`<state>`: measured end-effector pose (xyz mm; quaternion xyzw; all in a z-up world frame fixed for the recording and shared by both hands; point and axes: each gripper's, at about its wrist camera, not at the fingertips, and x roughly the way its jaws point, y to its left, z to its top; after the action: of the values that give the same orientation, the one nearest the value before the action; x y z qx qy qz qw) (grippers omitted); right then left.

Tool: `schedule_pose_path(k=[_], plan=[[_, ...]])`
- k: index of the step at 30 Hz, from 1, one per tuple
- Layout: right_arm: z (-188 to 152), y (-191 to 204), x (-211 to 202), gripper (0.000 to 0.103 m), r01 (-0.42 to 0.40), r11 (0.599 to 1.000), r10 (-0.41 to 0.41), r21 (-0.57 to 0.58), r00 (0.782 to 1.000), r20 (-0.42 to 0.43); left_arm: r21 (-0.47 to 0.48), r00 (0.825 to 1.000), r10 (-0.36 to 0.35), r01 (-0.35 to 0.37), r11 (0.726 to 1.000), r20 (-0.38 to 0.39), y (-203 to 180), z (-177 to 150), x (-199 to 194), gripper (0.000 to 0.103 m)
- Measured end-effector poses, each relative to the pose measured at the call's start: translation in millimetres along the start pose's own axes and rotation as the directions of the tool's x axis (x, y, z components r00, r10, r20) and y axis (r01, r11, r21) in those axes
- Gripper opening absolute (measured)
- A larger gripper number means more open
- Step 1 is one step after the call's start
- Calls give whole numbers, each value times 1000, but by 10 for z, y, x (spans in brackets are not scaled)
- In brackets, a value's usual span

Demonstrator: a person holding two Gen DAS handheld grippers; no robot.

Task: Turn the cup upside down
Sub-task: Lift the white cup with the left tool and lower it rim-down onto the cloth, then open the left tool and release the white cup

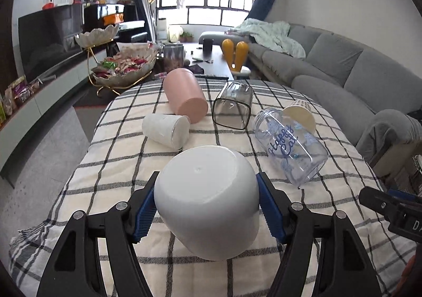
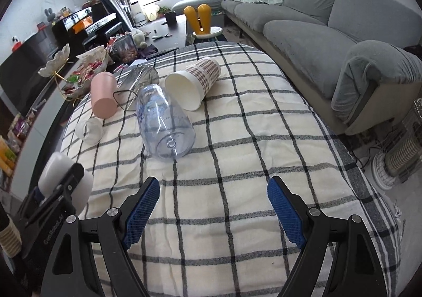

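Observation:
My left gripper [image 1: 207, 207] is shut on a white cup [image 1: 208, 196], held base up and tilted above the checked tablecloth [image 1: 118, 159]; its blue pads [image 1: 143, 214] press both sides. In the right wrist view the same white cup [image 2: 54, 167] shows at the far left in the left gripper. My right gripper [image 2: 215, 207] is open and empty over the cloth [image 2: 237, 138]. Lying on their sides are a pink cup [image 1: 184, 94], a small white cup [image 1: 166, 130], a smoky square glass [image 1: 233, 104], a clear printed jar [image 1: 290, 144] and a plaid paper cup [image 2: 195, 80].
A grey sofa [image 2: 316, 22] runs along the right of the table. A snack bowl stand [image 1: 118, 67] and a dark coffee table [image 1: 208, 59] stand beyond the far edge. A heater [image 2: 401, 149] stands on the floor at the right.

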<state>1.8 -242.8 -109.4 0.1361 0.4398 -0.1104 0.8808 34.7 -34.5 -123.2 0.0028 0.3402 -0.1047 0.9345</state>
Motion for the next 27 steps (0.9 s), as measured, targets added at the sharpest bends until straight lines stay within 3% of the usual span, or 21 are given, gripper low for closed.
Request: schedule_pose_path(k=[15,20,27], plan=[[-50,-105,68,84,2,1000,-1,27,1000,-30,28,993,52,-49,998,-101,-57,-213,260,71],[-49,-139,66,84,5,999,-4,35,999,-32,72,994,77,-71,995,-83,-139,-244,198,81],[-24,-121,-64,84,-3,1000,3,30,1000,-5,74,991,84,-77,994,-101,-121,-230,45,86]])
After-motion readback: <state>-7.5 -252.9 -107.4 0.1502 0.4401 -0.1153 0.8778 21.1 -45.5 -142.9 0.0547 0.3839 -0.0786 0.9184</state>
